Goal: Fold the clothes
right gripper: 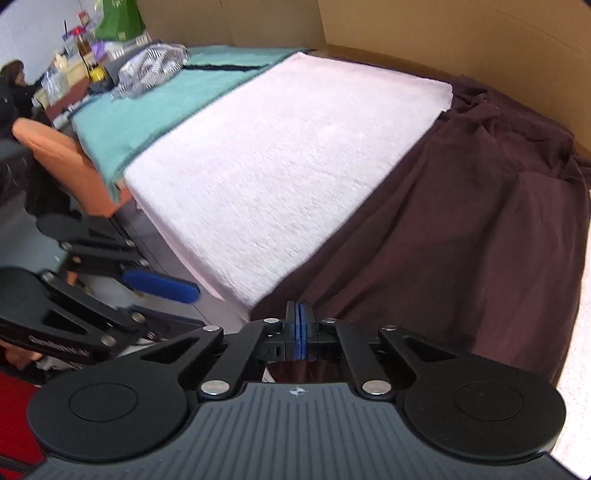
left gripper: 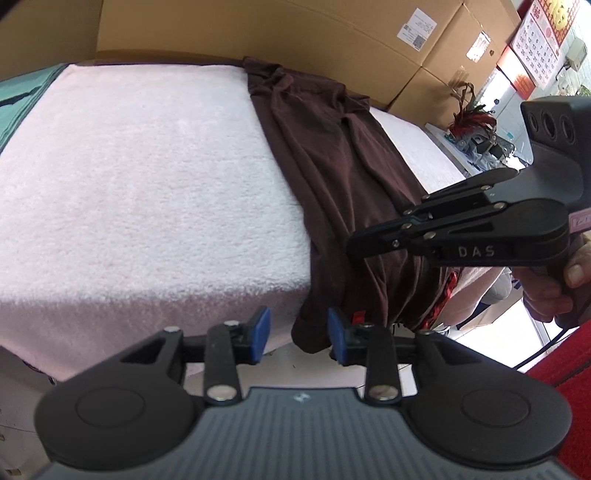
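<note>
The dark brown garment (right gripper: 461, 221) lies crumpled on the right part of the table, partly over the edge of the pink fleece blanket (right gripper: 280, 166), and its near end hangs down over the front edge of the table. In the left wrist view the same garment (left gripper: 332, 155) runs as a long wrinkled strip from the cardboard boxes (left gripper: 332, 33) at the back down to the front edge, where a corner of it droops between the blue pads of the left gripper (left gripper: 298, 334). The jaws of this gripper stand partly open; the right pad seems to touch the hanging corner and the left pad stays clear of it, so it does not grip the cloth. The right gripper (right gripper: 299, 334) has its two blue pads pressed together just at the near edge of the garment; brown cloth shows below the pads, but I cannot tell if any cloth is pinched between them. In the left wrist view the right gripper (left gripper: 354, 245) reaches in from the right side over the brown cloth, with a hand (left gripper: 561, 280) around its handle. Beside the pink blanket, on the far left, lies a teal towel (right gripper: 122, 122), and on it rests a bundle of black and white patterned cloth (right gripper: 151, 68). An orange chair (right gripper: 59, 158) stands at the left end of the table. A red mat (left gripper: 569, 387) covers the floor at the lower right of the left wrist view, and a calendar (left gripper: 543, 40) hangs at the upper right.
</note>
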Demonstrator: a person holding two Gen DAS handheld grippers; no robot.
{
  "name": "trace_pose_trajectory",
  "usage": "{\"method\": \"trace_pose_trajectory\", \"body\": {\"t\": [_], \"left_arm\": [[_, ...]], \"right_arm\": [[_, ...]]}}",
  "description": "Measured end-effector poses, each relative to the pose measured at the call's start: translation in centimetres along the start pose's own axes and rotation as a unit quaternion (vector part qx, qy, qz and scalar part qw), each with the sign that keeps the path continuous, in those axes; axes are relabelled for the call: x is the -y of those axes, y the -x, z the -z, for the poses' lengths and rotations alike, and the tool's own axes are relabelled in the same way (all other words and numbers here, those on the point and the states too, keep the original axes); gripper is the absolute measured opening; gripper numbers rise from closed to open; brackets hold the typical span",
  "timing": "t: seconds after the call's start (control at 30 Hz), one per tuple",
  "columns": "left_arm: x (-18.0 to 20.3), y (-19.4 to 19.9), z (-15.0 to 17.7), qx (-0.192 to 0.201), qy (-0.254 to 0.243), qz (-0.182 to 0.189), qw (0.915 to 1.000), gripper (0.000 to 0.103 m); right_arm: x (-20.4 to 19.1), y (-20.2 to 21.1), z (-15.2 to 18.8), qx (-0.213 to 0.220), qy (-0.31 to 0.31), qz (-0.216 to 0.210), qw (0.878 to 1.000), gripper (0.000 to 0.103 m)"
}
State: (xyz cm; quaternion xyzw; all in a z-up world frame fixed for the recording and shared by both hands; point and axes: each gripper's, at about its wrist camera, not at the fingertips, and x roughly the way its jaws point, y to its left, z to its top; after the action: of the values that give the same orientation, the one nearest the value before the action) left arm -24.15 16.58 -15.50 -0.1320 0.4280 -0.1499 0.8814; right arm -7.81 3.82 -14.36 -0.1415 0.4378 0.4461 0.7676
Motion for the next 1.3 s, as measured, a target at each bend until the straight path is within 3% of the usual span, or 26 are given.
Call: {"method": "trace_pose_trajectory", "body": {"t": [0.17,0.2,0.27,0.33,0.4,0.53,0.6,0.67,0.77,0.83,0.9,1.03,1.13,1.17,1.23,1.3], "left_arm": [[-0.2,0.4,0.2,0.007,0.008,-0.002,0.9999,0.04],[-0.2,0.4,0.2,0.006,0.008,-0.002,0.9999,0.04],[-0.2,0.6,0.2,0.009,0.006,-0.003,0.9999,0.043],[-0.2,0.7,0.3,0.009,0.004,-0.001,1.0,0.052],[-0.2,0.6,0.4,0.007,0.002,0.001,1.0,0.053],[0.2,0.4,0.1,0.008,-0.009,0.005,0.9999,0.053],[0.3,0.4,0.0,0.007,-0.016,0.002,0.9998,0.053],[0.1,0.2,0.1,0.002,-0.016,-0.003,0.9999,0.053],[-0.3,0.1,0.2,-0.003,-0.012,-0.005,0.9999,0.054],[-0.4,0.1,0.1,-0.005,-0.014,-0.005,0.9999,0.055],[-0.2,0.1,0.0,-0.004,-0.021,-0.005,0.9998,0.055],[0.2,0.1,-0.2,-0.004,-0.027,0.015,0.9995,0.061],[0.6,-0.4,-0.2,-0.013,-0.035,0.022,0.999,0.061],[0.8,-0.5,-0.2,-0.016,-0.041,0.022,0.9988,0.061],[1.1,-0.7,-0.4,-0.022,-0.051,0.022,0.9982,0.061],[1.3,-0.7,-0.5,-0.026,-0.059,0.021,0.9977,0.062]], "right_arm": [[-0.8,-0.8,-0.1,-0.016,-0.04,-0.051,0.998,0.003],[-0.9,-1.0,0.2,-0.024,-0.036,-0.04,0.998,0.008],[-1.1,-0.4,1.1,-0.019,-0.018,-0.017,1.0,0.006],[-0.5,1.3,1.5,0.008,-0.027,-0.001,1.0,0.009],[-0.1,2.1,1.5,0.016,-0.019,0.006,1.0,0.02],[-0.3,-0.2,1.7,-0.014,-0.004,0.012,1.0,0.022],[-1.0,-0.4,1.8,-0.012,0.012,0.028,0.999,0.014],[-1.2,0.3,1.6,-0.009,0.005,0.015,1.0,0.001],[-1.1,1.3,1.1,0.006,-0.031,-0.029,0.999,0.001],[-1.2,0.7,1.3,-0.006,-0.038,-0.034,0.999,0.001],[-1.4,-0.1,1.7,-0.024,-0.04,-0.029,0.999,0.011],[-0.5,1.6,3.7,-0.031,-0.023,-0.007,0.999,0.016],[-0.2,1.3,4.8,-0.047,-0.012,0.002,0.999,0.033],[-0.4,0.9,5.0,-0.049,-0.009,0.004,0.999,0.033],[-0.9,-0.4,5.0,-0.045,0.0,0.016,0.999,0.032],[-1.0,-1.8,4.9,-0.062,-0.008,0.008,0.998,0.007]]}}
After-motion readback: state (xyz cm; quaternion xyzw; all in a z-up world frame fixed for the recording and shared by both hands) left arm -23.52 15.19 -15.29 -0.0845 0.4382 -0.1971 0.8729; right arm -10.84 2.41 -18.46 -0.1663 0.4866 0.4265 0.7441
